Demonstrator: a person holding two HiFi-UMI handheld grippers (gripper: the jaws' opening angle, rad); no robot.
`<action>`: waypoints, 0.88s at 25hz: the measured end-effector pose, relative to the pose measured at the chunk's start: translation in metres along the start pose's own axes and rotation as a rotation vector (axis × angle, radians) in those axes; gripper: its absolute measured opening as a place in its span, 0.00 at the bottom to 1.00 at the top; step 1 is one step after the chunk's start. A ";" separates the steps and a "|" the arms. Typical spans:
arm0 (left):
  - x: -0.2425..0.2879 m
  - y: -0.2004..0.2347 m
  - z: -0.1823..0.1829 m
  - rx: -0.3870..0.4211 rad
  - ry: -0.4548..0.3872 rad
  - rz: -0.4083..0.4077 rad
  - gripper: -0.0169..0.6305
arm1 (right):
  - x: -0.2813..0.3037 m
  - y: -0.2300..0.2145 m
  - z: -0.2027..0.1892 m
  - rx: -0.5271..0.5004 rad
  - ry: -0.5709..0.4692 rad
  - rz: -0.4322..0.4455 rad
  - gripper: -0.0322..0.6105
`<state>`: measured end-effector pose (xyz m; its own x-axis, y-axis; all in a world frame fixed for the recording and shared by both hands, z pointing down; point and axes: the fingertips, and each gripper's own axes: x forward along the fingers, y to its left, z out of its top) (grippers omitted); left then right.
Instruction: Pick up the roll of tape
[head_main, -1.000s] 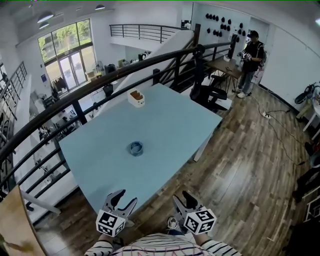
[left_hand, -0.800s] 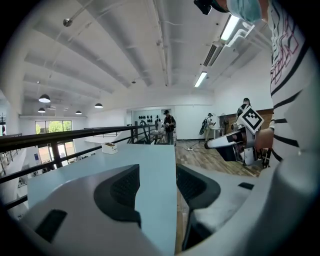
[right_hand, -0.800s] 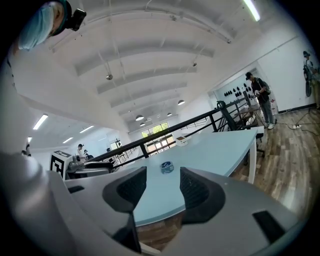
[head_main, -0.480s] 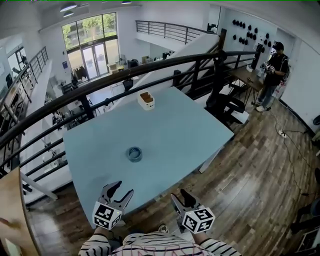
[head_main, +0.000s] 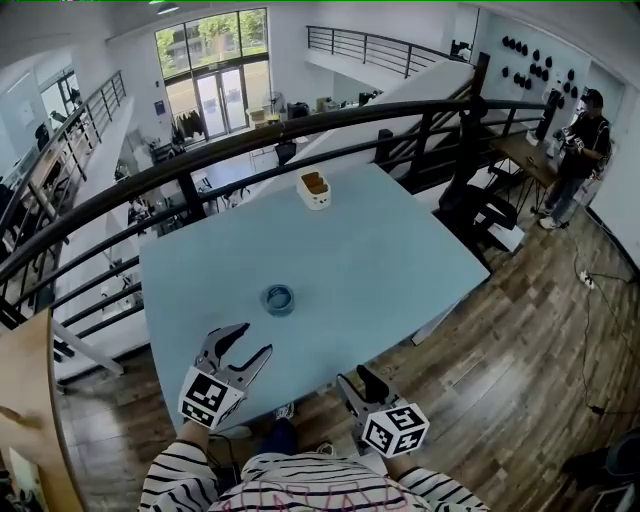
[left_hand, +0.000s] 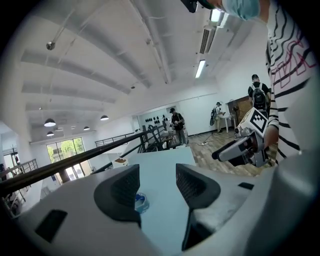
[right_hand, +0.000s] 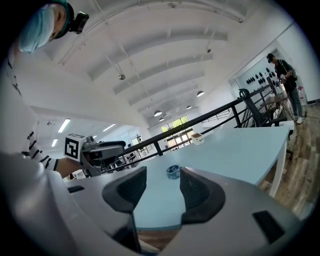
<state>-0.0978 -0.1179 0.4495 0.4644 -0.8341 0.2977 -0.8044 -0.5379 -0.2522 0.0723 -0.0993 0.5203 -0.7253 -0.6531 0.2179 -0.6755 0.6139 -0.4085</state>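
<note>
The blue roll of tape lies flat on the light blue table, a little left of its middle. It shows small past the left jaw in the left gripper view and between the jaws in the right gripper view. My left gripper is open over the table's near edge, short of the tape. Off the table's near edge, my right gripper hangs open over the floor. Neither holds anything.
A small white box with brown contents stands at the table's far side. A black railing runs behind the table. A person stands by a desk at the far right. The floor is wood.
The view has swung, so the table and tape sit more central. My left gripper has come forward over the table's near edge. The right gripper has barely moved.
</note>
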 end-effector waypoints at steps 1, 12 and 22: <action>0.004 0.006 0.006 0.013 -0.009 0.000 0.34 | 0.002 -0.001 0.001 0.001 -0.001 -0.001 0.37; 0.069 0.059 0.029 0.160 -0.001 -0.066 0.34 | 0.041 -0.029 0.018 0.027 -0.001 -0.052 0.37; 0.143 0.075 -0.047 0.261 0.237 -0.213 0.34 | 0.088 -0.052 0.025 0.059 0.035 -0.088 0.37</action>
<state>-0.1094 -0.2722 0.5168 0.4877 -0.6654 0.5651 -0.5643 -0.7342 -0.3774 0.0467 -0.1992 0.5386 -0.6680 -0.6872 0.2855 -0.7288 0.5265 -0.4378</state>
